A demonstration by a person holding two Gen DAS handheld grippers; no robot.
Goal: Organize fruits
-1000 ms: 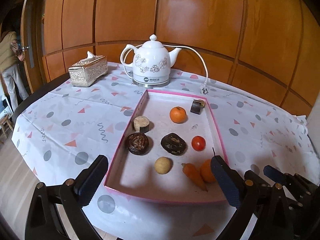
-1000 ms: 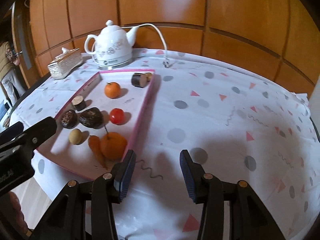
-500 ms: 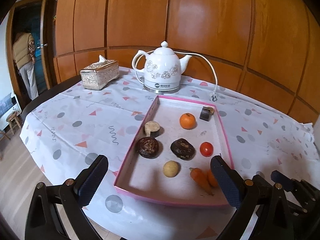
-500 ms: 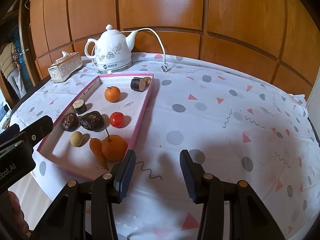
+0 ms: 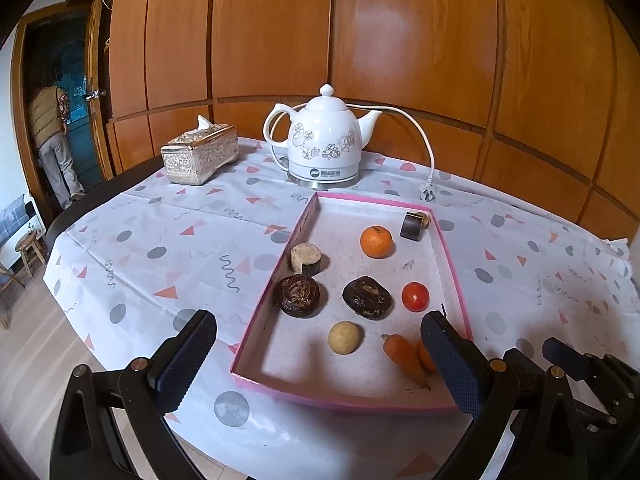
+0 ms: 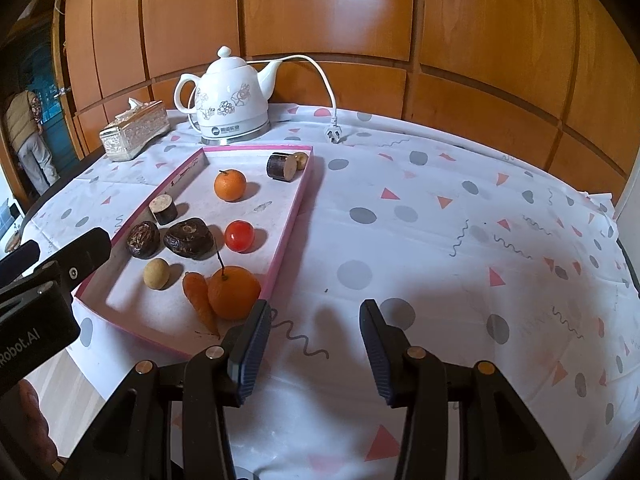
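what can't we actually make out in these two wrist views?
- Left wrist view: big orange mostly hidden behind the left tool's finger.
- Right wrist view: near left corner of the pink tray is covered by the left tool's body.
- Both views: kettle label is too small to read.

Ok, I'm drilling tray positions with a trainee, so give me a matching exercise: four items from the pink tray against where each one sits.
Items:
1. dark cut cylinder piece
2. large stemmed orange
3. small red tomato
4. pale yellow round ball

Places:
A. touching the orange carrot
B. far right corner of the pink tray
C. near row, left of the carrot
D. right of the dark wrinkled lump

Pairs: 1-B, 2-A, 3-D, 4-C
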